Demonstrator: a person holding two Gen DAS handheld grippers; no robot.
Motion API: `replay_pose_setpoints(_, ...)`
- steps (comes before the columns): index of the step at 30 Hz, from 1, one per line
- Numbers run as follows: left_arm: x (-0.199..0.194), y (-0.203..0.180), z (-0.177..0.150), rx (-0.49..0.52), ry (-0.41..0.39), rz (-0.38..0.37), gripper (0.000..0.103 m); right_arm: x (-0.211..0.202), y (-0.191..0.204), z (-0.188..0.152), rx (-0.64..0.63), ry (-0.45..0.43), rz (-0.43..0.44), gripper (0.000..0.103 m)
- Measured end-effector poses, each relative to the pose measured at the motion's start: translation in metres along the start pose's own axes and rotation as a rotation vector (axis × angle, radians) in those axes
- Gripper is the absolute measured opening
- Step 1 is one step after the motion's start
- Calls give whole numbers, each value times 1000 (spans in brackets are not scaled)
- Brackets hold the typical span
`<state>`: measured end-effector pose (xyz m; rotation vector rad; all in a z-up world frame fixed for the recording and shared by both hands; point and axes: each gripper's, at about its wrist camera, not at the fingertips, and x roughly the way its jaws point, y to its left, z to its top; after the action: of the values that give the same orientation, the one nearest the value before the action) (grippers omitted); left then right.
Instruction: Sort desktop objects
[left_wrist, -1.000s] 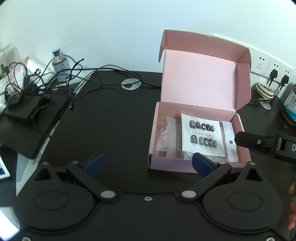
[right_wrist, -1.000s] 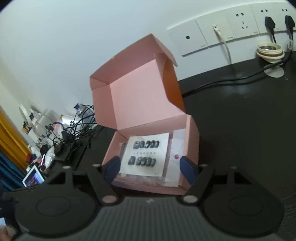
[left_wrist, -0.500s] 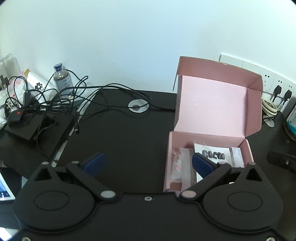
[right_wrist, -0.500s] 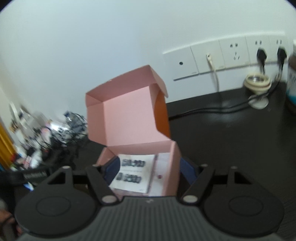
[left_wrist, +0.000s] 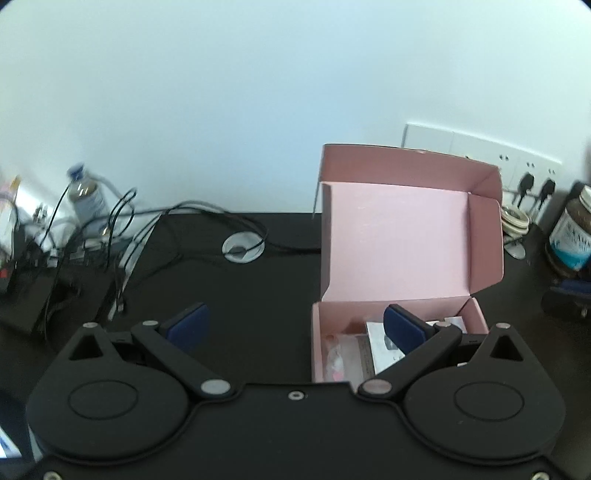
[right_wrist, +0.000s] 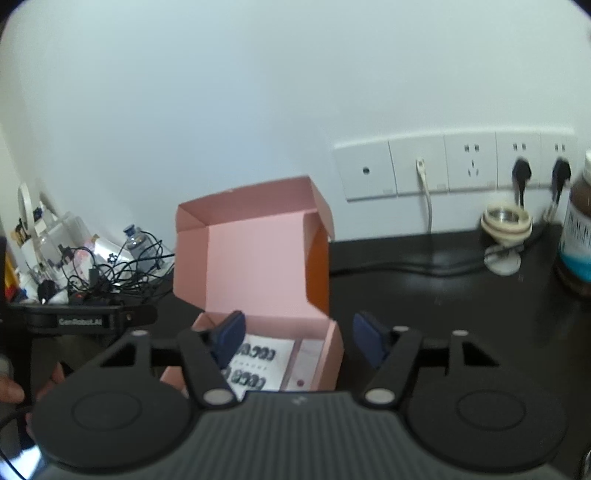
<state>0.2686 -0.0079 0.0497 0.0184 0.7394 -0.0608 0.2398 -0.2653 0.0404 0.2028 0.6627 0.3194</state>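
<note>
The pink box (right_wrist: 255, 266) is parked lid-up on the black desk (left_wrist: 258, 288). Left gripper (left_wrist: 295, 325) is spread wide beside it, empty. Right gripper (right_wrist: 299, 338) is closing above it, nothing gripped.

Left hand-held gripper (left_wrist: 293, 325): jaws wide apart, empty, angled downward. Right hand-held gripper (right_wrist: 297, 341): jaws closing, nothing gripped, angled downward.

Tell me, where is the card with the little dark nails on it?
The nail card lies flat inside the open pink box, on its floor near the front, low in the middle of the right wrist view. A clear packet lies beside it.
</note>
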Motion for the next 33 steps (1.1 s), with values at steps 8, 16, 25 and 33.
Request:
replay_pose_setpoints(8, 11, 1, 17, -30, -21, -3, 101, 7, -2, 9, -57, -24, -45, 54)
replay_pose_setpoints(16, 17, -5, 24, -40, -32, -8, 94, 23, -3, 23, -69, -9, -35, 37)
replay_pose_setpoints(25, 21, -2, 22, -32, -56, -21, 84, 51, 9, 31, -120, 37, -28, 32)
replay_pose_setpoints(33, 28, 1, 27, -43, -49, -40, 65, 64, 3, 32, -89, 53, -29, 32)
